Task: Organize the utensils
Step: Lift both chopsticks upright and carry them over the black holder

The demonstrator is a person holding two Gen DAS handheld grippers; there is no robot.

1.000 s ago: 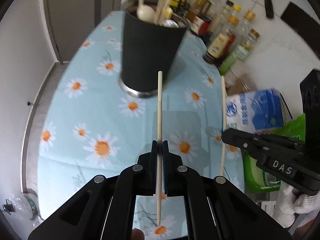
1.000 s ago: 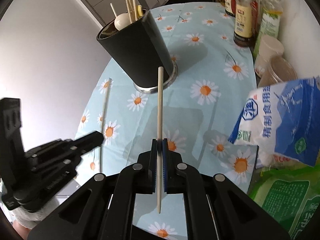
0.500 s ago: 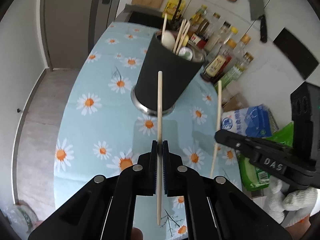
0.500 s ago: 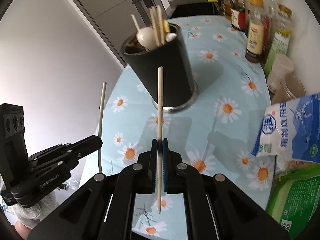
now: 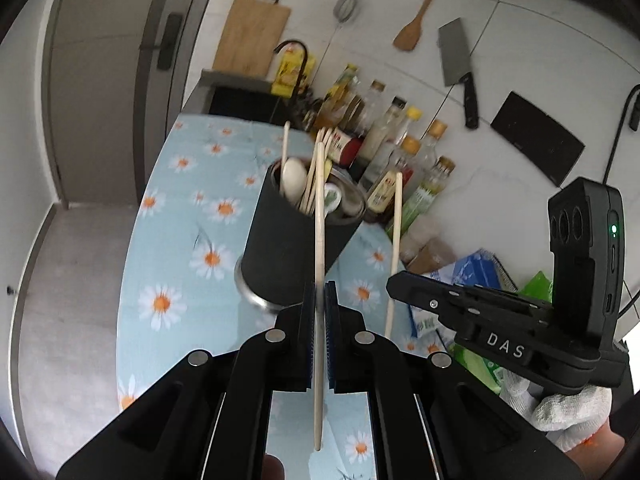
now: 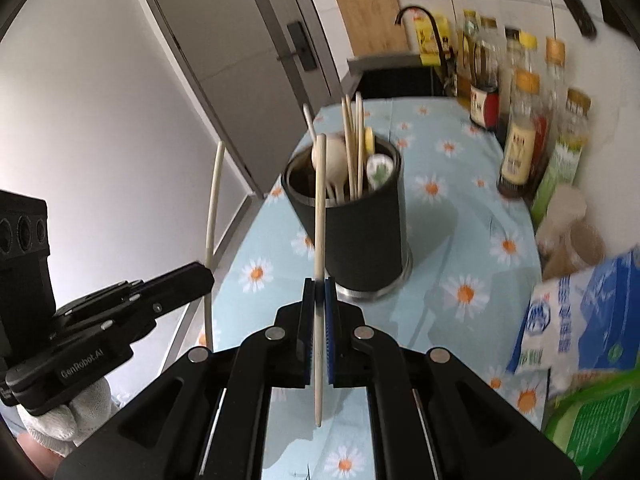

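A black utensil holder (image 5: 292, 252) (image 6: 364, 236) stands on the daisy-print tablecloth (image 5: 180, 248). It holds several chopsticks, a white spoon and other utensils. My left gripper (image 5: 319, 292) is shut on a pale wooden chopstick (image 5: 319, 216) that points up toward the holder's rim. My right gripper (image 6: 319, 286) is shut on a second chopstick (image 6: 320, 208), its tip over the holder's near rim. Each gripper shows in the other's view: the right gripper (image 5: 394, 280) with its chopstick (image 5: 396, 232), the left gripper (image 6: 204, 274) with its chopstick (image 6: 214, 200). Both are in front of the holder, apart from it.
Sauce and oil bottles (image 5: 400, 168) (image 6: 520, 152) line the wall side behind the holder. A blue-white bag (image 6: 580, 320) and a green bag (image 6: 592, 412) lie at the right. Sink and faucet (image 6: 416, 20) at the far end. The table edge (image 5: 124, 280) drops to the floor on the left.
Both grippers have risen and tipped upward with their chopsticks. The holder's open top now shows, and each chopstick tip stands at the rim's height.
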